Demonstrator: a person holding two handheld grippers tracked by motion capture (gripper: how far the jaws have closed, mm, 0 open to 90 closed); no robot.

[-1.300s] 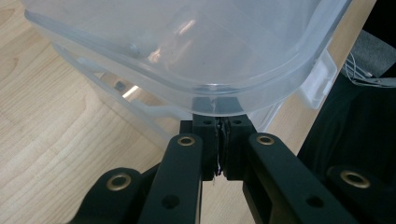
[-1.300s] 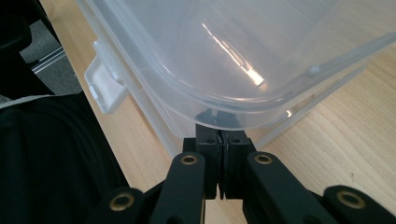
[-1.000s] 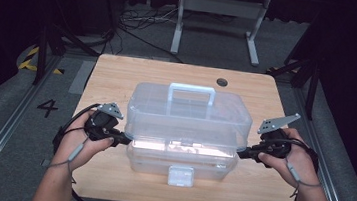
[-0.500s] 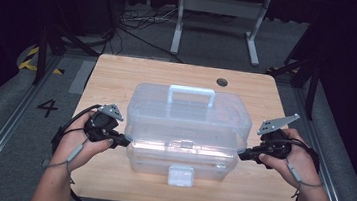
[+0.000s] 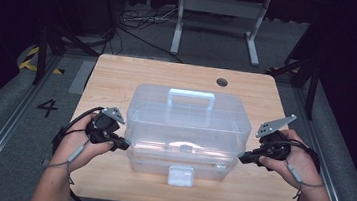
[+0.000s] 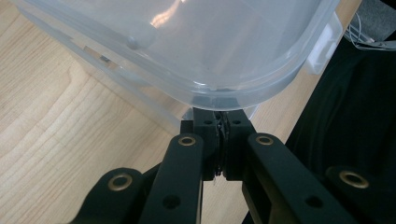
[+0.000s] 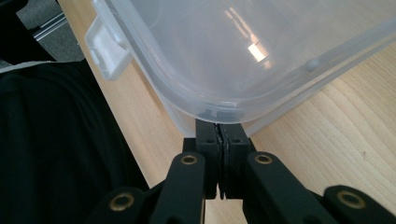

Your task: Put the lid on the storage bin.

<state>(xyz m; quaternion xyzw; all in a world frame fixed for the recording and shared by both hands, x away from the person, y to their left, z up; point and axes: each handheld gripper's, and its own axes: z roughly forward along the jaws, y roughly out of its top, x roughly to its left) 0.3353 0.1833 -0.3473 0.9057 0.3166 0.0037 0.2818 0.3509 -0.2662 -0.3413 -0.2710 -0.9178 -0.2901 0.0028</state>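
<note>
While sitting mid-table [image 5: 119,74], clear plastic box [image 5: 189,126] with lid down, clasp facing the person. Left gripper [image 5: 122,143] and right gripper [image 5: 244,158] both clamped tight together, tips tucked under the lid rim at either end.

The clear lidded storage box [image 5: 187,131] takes up the middle of the worktop [image 5: 119,74] and blocks any straight path between the left gripper [image 5: 122,144] and right gripper [image 5: 243,158], whose closed tips sit under its lid rim at either end. Bare wood lies behind the box, along both side edges and in the narrow front strip beside the latch [image 5: 180,175].
</note>
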